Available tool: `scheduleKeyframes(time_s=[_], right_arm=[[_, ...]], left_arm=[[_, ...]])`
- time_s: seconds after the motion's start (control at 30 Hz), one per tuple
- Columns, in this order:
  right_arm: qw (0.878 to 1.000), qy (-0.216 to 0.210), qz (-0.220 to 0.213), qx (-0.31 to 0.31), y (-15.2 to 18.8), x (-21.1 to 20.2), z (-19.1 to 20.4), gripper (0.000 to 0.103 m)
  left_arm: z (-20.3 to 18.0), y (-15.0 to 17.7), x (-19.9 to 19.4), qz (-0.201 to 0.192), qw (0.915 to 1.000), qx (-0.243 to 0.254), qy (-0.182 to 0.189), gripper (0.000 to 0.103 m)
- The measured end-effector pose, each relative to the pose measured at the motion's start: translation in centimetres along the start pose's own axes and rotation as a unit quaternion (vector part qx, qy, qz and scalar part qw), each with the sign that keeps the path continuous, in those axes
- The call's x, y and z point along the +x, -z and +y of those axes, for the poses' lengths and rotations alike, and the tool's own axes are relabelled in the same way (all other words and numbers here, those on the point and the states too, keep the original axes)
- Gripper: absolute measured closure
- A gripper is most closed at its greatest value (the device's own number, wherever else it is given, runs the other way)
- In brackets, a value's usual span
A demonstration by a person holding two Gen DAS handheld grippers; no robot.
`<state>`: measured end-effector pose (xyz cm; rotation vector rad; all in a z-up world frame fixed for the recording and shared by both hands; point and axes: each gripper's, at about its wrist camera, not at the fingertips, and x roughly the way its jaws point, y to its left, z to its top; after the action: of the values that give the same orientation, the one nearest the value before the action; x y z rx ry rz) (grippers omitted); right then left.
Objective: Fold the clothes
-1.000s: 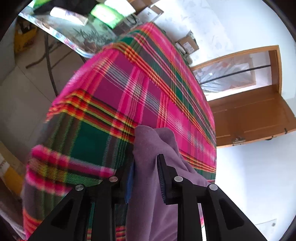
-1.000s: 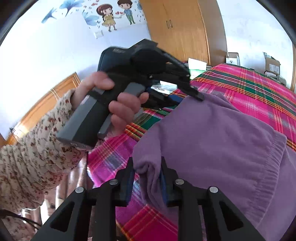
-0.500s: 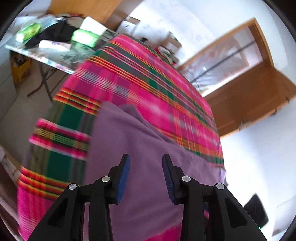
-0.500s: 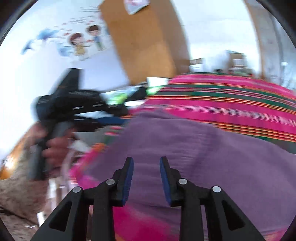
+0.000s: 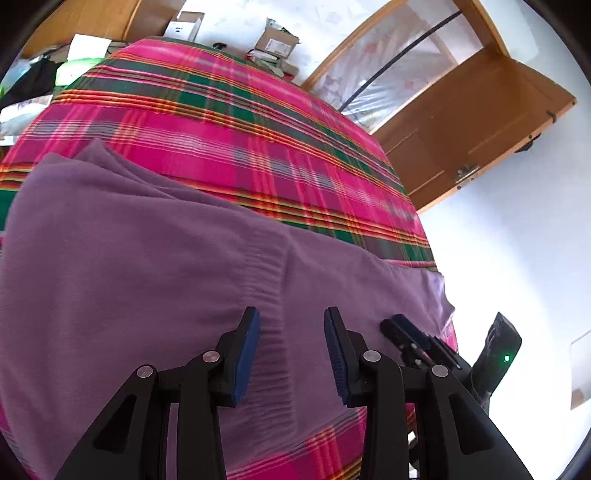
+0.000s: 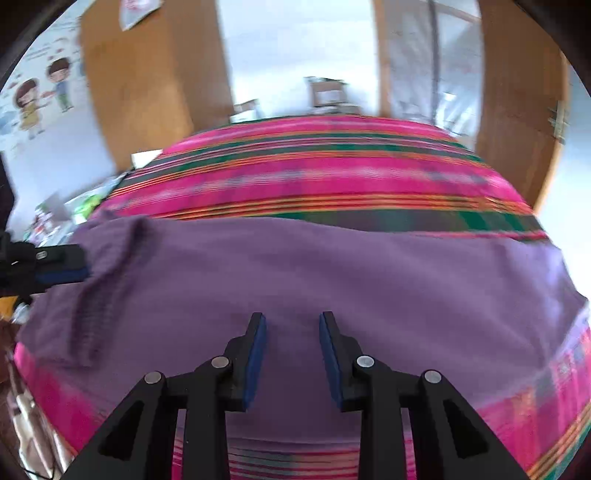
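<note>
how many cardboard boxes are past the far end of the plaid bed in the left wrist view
2. A white-labelled cardboard box stands at the far left by the wooden wardrobe, and an open brown cardboard box sits to its right near the wall. More may be hidden behind the bed.

1. one purple garment (image 5: 155,266), lying spread on the bed; a ribbed band is visible in both wrist views.
2. one plaid bedspread (image 5: 236,147), pink, green and orange, under the garment.
3. two grippers: the left gripper (image 5: 291,354) and the right gripper (image 6: 292,350), each with two blue-padded fingers set apart and nothing between them.
4. two cardboard boxes (image 5: 275,42) against the far wall; one white box (image 5: 183,25) beside them.
5. one wooden door (image 5: 476,122), standing ajar.
6. one wooden wardrobe (image 6: 155,77), blurred in the right wrist view.
7. two cartoon child figures (image 6: 42,96) in the wall sticker.
</note>
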<state>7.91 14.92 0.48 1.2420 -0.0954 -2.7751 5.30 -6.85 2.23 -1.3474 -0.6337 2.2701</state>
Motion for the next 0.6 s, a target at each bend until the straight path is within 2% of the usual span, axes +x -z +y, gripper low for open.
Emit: scheduleKeyframes(time_s=[0.17, 0.43, 0.5, 0.6], right_arm=[[0.999, 0.035, -0.011, 0.025, 0.3, -0.8, -4.2, 0.073], [0.992, 0.103, -0.028, 0.062, 1.3, -2.3, -11.2, 0.074], [0.988, 0.133, -0.031, 0.066, 1.3, -2.5, -12.6, 0.073], [0.986, 0.150, -0.036, 0.069, 1.0, -2.7, -15.0, 0.070]], left_arm=[[-1.9, 0.3, 2.6, 0.034, 0.9992, 0.019, 0.011, 0.066], [-4.5, 0.5, 6.0, 0.058, 0.9974, 0.039, 0.014, 0.066], [-4.9, 0.6, 6.8, 0.067, 0.9967, 0.042, 0.019, 0.066], [-5.5, 0.6, 7.8, 0.075, 0.9960, 0.039, 0.028, 0.066]])
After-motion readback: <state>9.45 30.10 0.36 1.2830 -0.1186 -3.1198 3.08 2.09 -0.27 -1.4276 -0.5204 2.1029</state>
